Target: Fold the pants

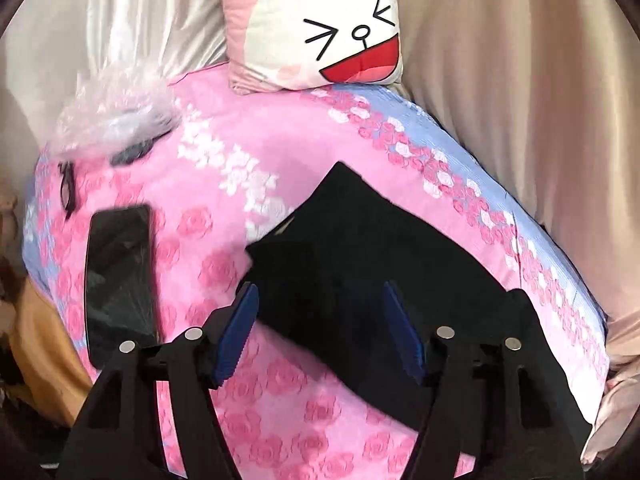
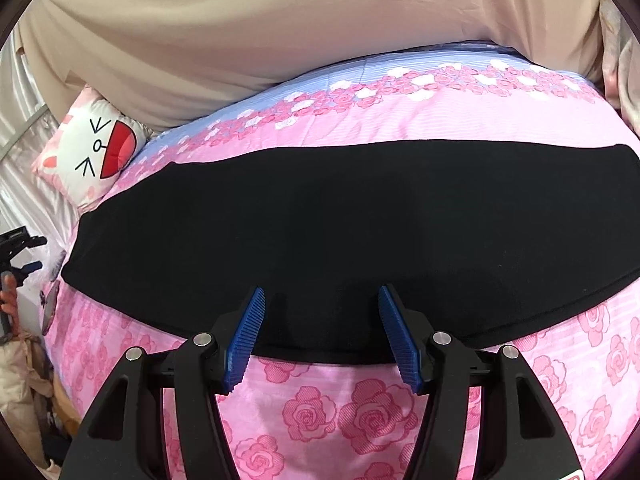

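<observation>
The black pants (image 2: 320,220) lie flat as one long folded band across the pink rose-print bedspread (image 2: 360,400). My right gripper (image 2: 321,289) hovers over the band's near edge, jaws open, nothing between the blue pads (image 2: 244,344). In the left wrist view one end of the pants (image 1: 360,248) shows as a dark pointed shape on the bedspread (image 1: 240,152). My left gripper (image 1: 319,286) stands above that end with its jaws apart and no cloth pinched between its pads (image 1: 236,340).
A dark phone (image 1: 120,272), a pair of glasses (image 1: 68,192) and a crumpled clear plastic bag (image 1: 116,112) lie on the bed's left part. A cartoon-face cushion (image 1: 316,24) leans at the head. Beige curtain (image 1: 500,100) hangs along the far side.
</observation>
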